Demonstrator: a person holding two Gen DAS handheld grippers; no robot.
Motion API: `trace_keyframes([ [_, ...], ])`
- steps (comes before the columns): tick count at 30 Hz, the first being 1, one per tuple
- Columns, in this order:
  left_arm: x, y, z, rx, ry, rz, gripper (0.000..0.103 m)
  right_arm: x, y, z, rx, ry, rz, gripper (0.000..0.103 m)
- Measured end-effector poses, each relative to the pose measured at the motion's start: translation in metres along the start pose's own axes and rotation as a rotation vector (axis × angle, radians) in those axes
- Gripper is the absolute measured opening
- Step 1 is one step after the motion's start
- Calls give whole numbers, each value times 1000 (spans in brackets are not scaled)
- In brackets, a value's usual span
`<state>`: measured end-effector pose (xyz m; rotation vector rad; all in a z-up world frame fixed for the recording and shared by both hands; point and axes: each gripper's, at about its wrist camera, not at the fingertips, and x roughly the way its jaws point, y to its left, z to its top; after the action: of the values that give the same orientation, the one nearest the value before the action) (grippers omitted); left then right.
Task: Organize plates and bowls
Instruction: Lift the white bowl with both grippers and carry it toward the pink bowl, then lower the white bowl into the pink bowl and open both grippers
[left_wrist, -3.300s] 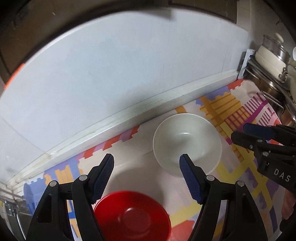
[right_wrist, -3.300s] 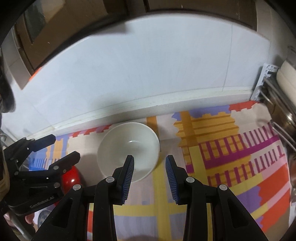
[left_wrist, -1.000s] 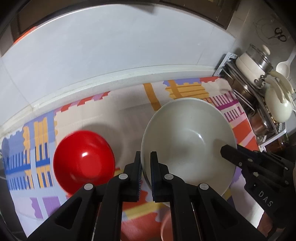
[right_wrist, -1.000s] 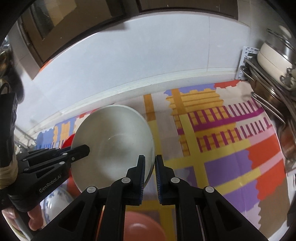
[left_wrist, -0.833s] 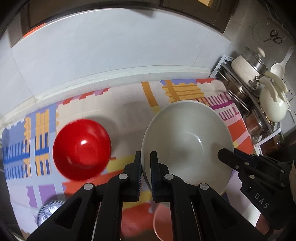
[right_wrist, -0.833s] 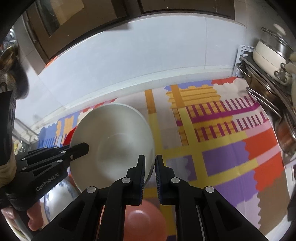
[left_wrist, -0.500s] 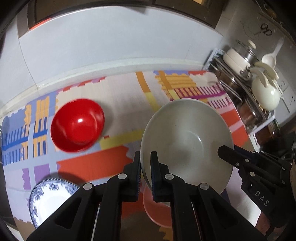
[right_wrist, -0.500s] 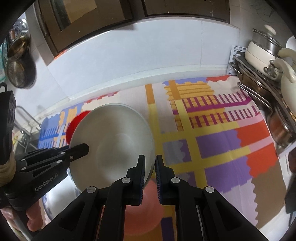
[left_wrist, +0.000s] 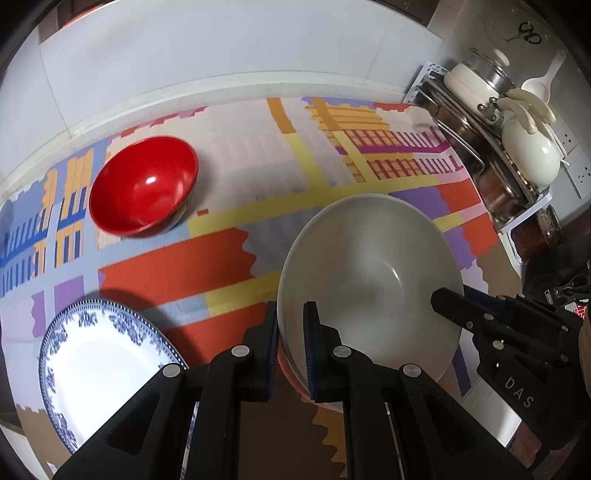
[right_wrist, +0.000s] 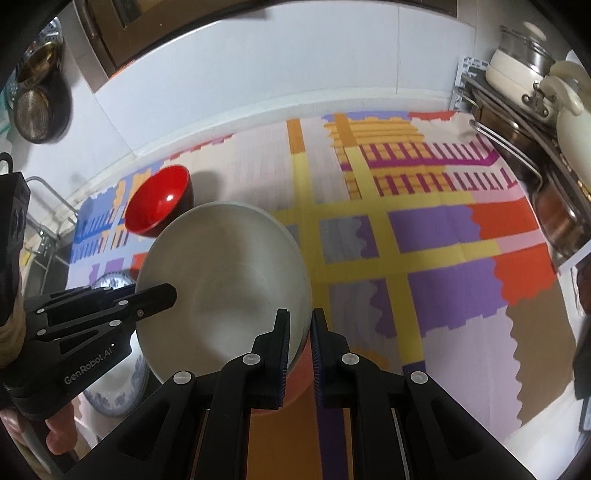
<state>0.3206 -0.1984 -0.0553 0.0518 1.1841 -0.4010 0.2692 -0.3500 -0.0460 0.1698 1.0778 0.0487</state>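
- Left claw (left_wrist: 290, 334) clamped on near rim of white bowl (left_wrist: 369, 273), at 6 o'clock in left wrist view.
- Right claw (right_wrist: 298, 338) clamped on the opposite rim; bowl held tilted above patterned desk (right_wrist: 424, 236).
- Red bowl (left_wrist: 142, 184) on desk at 10 o'clock, apart from white bowl.
- Blue-patterned plate (left_wrist: 99, 365) at 8 o'clock.
- Orange dish (right_wrist: 295, 384) under white bowl, mostly hidden.

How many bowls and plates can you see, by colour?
Red bowl: 1
Big white bowl, pinched by left gripper and right gripper: 1
Orange-pink dish under it, partly hidden: 1
Blue-patterned white plate: 1
Total: 4
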Motion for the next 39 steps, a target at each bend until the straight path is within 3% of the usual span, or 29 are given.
trace_keyframes([
  [10, 16, -1, -15, -5, 64, -1, 15, 10, 1, -13, -11, 50, -1, 13],
  [21, 24, -3, -17, 5, 81, 9, 18, 23, -6, -18, 7, 92, 14, 13],
  [30, 25, -6, -16, 25, 81, 14, 27, 27, -6, -20, 6, 106, 24, 13],
  [36, 24, -8, -17, 32, 89, 9, 40, 26, -7, -20, -6, 101, -2, 14],
  [39, 20, -8, -17, 35, 71, 29, 45, 23, -6, -20, -12, 88, -5, 30],
])
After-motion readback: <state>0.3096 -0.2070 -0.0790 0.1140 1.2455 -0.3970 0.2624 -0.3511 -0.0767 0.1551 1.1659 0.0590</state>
